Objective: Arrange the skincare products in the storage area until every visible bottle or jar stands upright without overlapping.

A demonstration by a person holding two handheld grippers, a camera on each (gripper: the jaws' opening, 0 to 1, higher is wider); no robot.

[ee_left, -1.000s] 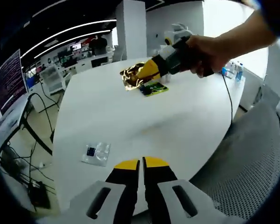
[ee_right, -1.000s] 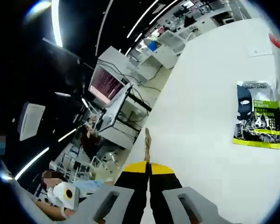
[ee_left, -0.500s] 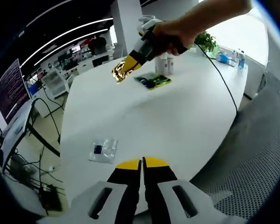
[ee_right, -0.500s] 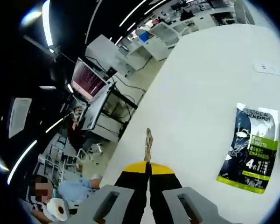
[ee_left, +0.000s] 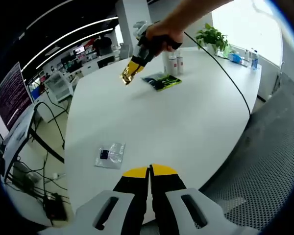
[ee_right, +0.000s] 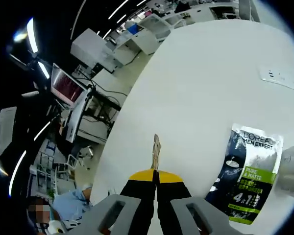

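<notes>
Gold crinkled sachet [ee_left: 128, 76] pinched in right tool [ee_left: 134, 66].

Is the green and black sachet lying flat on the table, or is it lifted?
Lying flat. The green and black sachet rests face up on the white table, its printed front readable, clear of the right gripper, which is shut on a gold sachet.

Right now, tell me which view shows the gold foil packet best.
The left gripper view: the gold foil packet shows its crinkled face, pinched by the right hand-held gripper above the table. The right gripper view shows it edge-on as a thin sliver.
</notes>
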